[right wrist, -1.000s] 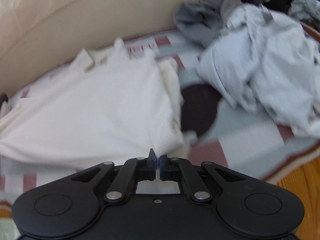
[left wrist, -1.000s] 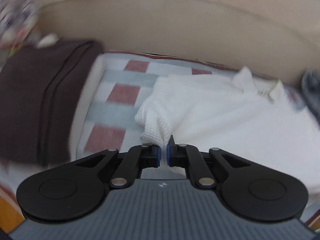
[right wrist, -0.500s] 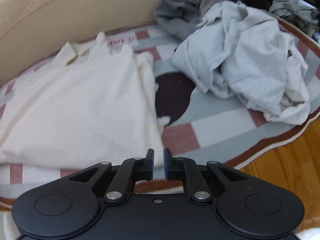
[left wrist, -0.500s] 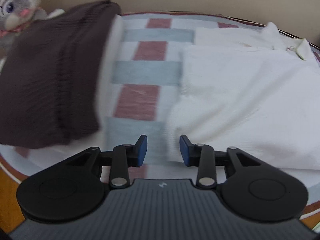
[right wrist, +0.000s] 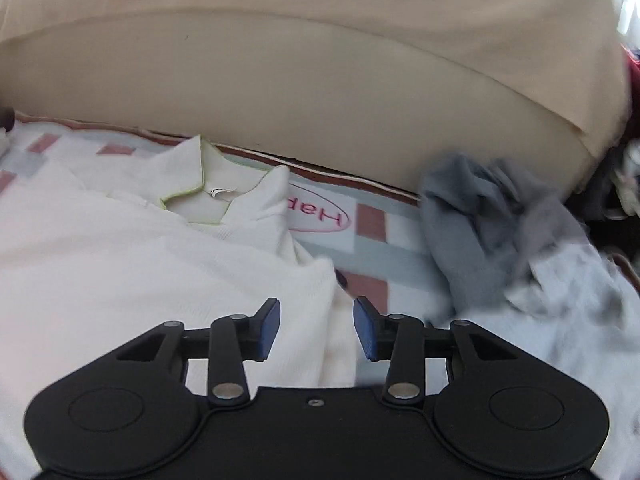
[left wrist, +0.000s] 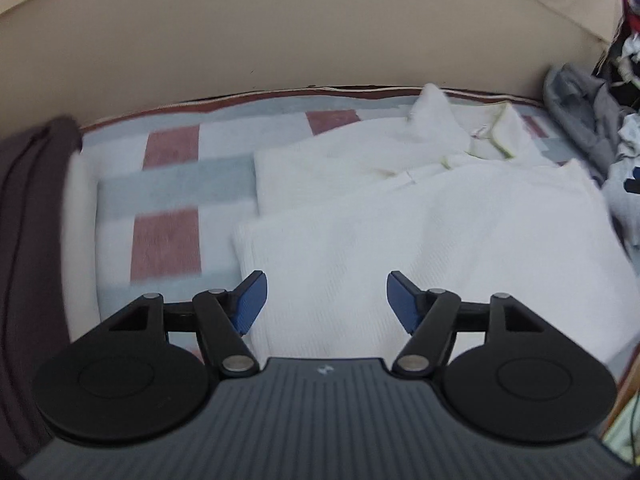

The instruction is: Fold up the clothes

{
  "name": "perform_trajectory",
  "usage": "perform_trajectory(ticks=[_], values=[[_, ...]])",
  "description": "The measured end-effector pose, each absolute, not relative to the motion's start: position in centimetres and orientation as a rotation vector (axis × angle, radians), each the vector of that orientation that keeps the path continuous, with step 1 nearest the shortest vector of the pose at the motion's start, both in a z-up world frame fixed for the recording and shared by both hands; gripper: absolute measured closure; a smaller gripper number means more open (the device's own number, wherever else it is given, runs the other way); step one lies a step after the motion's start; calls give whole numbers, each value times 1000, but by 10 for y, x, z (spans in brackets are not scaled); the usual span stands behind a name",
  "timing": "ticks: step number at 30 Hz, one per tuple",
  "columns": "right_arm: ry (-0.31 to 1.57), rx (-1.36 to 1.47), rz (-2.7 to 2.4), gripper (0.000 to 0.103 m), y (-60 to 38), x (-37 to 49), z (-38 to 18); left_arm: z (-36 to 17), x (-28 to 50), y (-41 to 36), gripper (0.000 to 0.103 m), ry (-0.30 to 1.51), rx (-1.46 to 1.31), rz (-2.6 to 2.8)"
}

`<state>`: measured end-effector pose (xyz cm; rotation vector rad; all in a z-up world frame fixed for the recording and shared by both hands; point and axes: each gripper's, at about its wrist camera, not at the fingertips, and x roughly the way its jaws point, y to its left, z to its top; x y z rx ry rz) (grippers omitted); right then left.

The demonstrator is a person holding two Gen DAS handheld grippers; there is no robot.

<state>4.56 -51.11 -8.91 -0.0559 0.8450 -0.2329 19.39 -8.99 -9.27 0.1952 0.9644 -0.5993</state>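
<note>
At 6 o'clock in each wrist view sat the gripper body. The left gripper [left wrist: 323, 299] stood wide open, blue pads well apart, nothing between them, above the near left part of the white polo shirt [left wrist: 420, 240]. The right gripper [right wrist: 317, 329] was likewise open, somewhat less wide, holding nothing, above the shirt's right edge [right wrist: 324, 320].

Toward 12 o'clock the shirt lay on the checked blanket [left wrist: 168, 184]. Its lower part appeared doubled up over the body: a fold edge [left wrist: 340, 204] ran across below the collar [right wrist: 208, 196], which faced up at the far end. Judgement: a bottom-up fold lay in place and both grippers were free of the cloth. The step in hand read as the gap between folds.

At 9 o'clock in the left view, a dark brown garment [left wrist: 28, 240] lay folded. At 2 to 3 o'clock in the right view, a grey heap of clothes [right wrist: 520, 248] lay crumpled. Beyond, at 12 o'clock, a beige cushion [right wrist: 320, 92].

Next move, as judged: a further fold would call for both grippers to pinch all layers together at one side and carry them across evenly; the knit looked limp, so layers could slip apart.
</note>
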Motion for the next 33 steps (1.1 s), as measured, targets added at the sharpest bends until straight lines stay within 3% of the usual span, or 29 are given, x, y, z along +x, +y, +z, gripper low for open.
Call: perform_trajectory(ticks=[8,12,15,16,17,18,20,25,30,33], values=[[856,119,-206,57,-547,84,-136,-125,239,-91,37,1055,210,-541],[872,32,-245,56,-548,95,-151,-137,243,-86,38,1051,173,-524],[871,59,-209,56,-553,100,-159,-140,243,-85,43,1068,145,-566],[869,104,-173,56,-556,101,-161,-140,241,-87,51,1064,149,-580],[860,151,-149,64,-559,101,-161,-141,239,-88,55,1059,154,-593],[825,171,-136,102,-560,98,-159,-139,236,-90,56,1045,169,-593],[755,207,-114,101,-560,91,-154,-136,230,-93,62,1018,198,-592],[620,181,-166,101,-541,59,-136,-136,232,-88,62,956,211,-526],[517,157,-217,101,-526,29,-123,-152,245,-84,54,1002,167,-495],[515,127,-227,101,-524,25,-124,-161,251,-82,43,1041,101,-470]])
